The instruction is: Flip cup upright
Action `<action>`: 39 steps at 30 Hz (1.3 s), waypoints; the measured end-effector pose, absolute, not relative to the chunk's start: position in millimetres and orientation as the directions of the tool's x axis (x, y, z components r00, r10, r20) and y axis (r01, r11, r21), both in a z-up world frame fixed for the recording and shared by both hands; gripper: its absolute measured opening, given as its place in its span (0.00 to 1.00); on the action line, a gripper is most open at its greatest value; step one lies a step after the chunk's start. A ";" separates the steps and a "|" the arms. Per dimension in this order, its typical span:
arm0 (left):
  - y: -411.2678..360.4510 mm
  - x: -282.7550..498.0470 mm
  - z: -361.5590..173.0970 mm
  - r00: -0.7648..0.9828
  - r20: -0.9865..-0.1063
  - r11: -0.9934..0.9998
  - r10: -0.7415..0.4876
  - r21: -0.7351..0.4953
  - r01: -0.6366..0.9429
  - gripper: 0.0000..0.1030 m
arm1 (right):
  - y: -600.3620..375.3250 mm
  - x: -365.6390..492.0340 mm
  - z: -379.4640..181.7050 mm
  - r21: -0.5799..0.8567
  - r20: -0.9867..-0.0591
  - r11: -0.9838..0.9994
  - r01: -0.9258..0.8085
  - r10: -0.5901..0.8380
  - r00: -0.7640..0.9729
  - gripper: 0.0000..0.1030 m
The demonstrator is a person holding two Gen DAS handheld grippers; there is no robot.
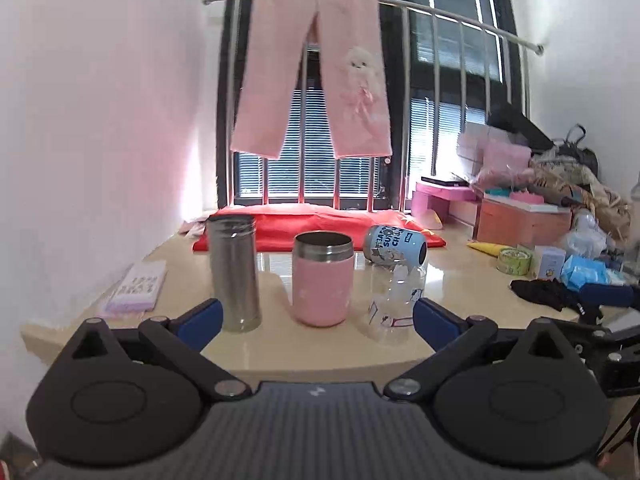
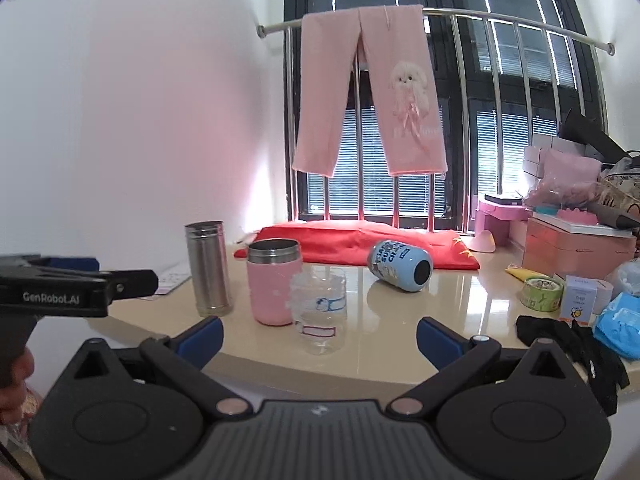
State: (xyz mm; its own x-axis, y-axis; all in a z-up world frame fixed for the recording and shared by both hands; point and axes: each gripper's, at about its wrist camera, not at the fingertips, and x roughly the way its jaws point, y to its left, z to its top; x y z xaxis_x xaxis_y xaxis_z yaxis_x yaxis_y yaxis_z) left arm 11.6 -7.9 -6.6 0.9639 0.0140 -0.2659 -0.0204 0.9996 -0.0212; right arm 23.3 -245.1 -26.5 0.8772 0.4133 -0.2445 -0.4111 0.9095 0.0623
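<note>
1. We judge the task to be at its approach step: nothing is held, and the blue cup lies on its side on the table, far side, just in front of the red cloth, its open mouth turned toward the cameras and to the right.
2. Left gripper: jaws spread wide, empty, held short of the table edge and facing the steel flask and pink tumbler.
3. Right gripper: jaws likewise spread wide and empty, also short of the table edge.
4. Next move, in our judgement: the right gripper, being nearer, must reach to the cup, close across its body and turn it until the mouth faces up.
5. Obstructions, left to right: flask, tumbler, then a clear plastic bottle standing directly between the right gripper and the cup; any of them could be toppled.
6. Right of the cup: a tape roll, a small box and black cloth, well apart from it.
</note>
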 end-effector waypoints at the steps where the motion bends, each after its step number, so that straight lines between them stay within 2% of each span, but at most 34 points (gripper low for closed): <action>1: -6.5 10.5 -6.5 0.966 -0.257 0.999 0.012 -0.029 -0.021 1.00 | -244.7 21.5 -27.6 0.061 -0.236 0.909 -0.412 0.415 0.879 1.00; 16: -8.2 -2.2 -4.1 0.982 -0.189 0.999 0.006 -0.030 -0.012 1.00 | -249.2 17.7 -28.8 0.077 -0.197 0.921 -0.381 0.389 0.900 1.00; 39: -7.3 -1.9 -6.4 0.980 -0.199 0.999 0.002 -0.043 -0.011 1.00 | -251.4 13.7 -28.3 0.076 -0.179 0.926 -0.370 0.378 0.908 1.00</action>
State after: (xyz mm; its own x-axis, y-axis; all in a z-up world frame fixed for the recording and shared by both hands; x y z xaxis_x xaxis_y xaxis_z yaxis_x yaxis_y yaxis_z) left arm -1.9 -7.3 -6.4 0.9800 0.0024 -0.1988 -0.0113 0.9990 -0.0434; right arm 13.7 -251.4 -28.3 0.9084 0.3781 -0.1788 -0.3703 0.9258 0.0764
